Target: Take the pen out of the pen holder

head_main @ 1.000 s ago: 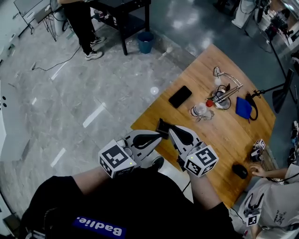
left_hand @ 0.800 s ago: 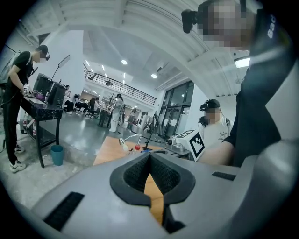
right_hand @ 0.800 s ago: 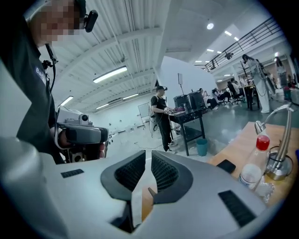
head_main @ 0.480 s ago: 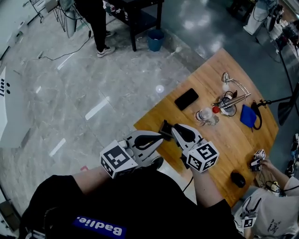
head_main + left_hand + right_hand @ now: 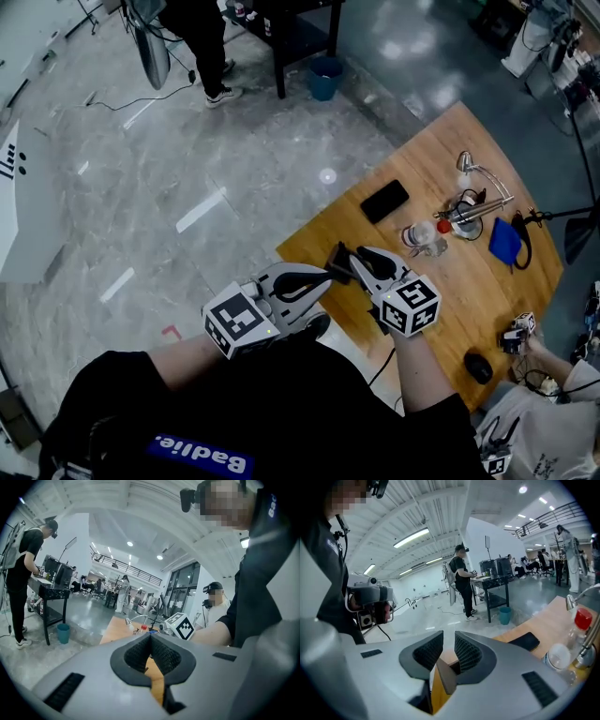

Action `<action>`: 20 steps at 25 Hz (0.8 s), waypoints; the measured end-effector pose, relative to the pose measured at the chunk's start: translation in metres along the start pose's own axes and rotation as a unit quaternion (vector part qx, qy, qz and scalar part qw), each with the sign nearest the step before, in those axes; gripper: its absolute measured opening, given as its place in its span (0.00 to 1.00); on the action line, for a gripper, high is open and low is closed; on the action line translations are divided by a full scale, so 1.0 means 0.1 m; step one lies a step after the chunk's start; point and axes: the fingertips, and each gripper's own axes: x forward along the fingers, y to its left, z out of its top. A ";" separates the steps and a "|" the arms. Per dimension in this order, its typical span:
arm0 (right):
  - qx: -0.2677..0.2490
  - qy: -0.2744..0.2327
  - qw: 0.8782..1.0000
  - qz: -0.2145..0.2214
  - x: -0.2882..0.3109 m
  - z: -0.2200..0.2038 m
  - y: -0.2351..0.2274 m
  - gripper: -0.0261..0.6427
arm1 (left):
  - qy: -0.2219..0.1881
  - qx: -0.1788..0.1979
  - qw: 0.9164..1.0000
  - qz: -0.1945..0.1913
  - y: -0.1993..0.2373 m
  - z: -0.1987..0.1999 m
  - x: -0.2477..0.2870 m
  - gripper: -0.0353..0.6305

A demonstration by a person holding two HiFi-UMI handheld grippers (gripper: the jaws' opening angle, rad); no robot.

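Nearest the person, the left gripper (image 5: 150,642) is hanging with its jaws pressed together on nothing, well short of the pen holder (image 5: 458,216) and off to its near-left; just beside it the right gripper (image 5: 449,647) is hovering with its jaws a narrow slit apart and nothing between them, also well short of the pen holder, though it is the closer of the two; both are sitting over the corner of the table (image 5: 441,281) that is farthest from the pen holder on the person's side.

Farther on, a black phone (image 5: 385,201) is lying to the left of the pen holder, and a clear bottle with a red cap (image 5: 424,234) is standing just beside the pen holder on its near-left, partly in the line of approach.

The pen (image 5: 482,205) is resting in the pen holder, apparently leaning low rather than standing upright, its long axis running out to the holder's right; in the right gripper view the holder is showing only at the far right edge, so those jaws are pointing left of it; the right gripper is probably needing to swing right, go forward past the bottle, and close across the shaft.
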 end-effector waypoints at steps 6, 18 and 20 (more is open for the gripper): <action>-0.010 0.039 0.999 0.002 0.11 -0.09 -0.10 0.14 | -0.001 -0.004 1.000 0.009 0.05 -0.03 -0.06 0.05; -0.029 0.129 0.991 0.033 0.38 -0.32 -0.25 0.18 | -0.004 -0.012 1.000 0.029 0.14 -0.06 -0.19 0.05; -0.032 0.139 0.989 0.036 0.41 -0.34 -0.27 0.18 | -0.005 -0.014 0.999 0.032 0.14 -0.07 -0.21 0.05</action>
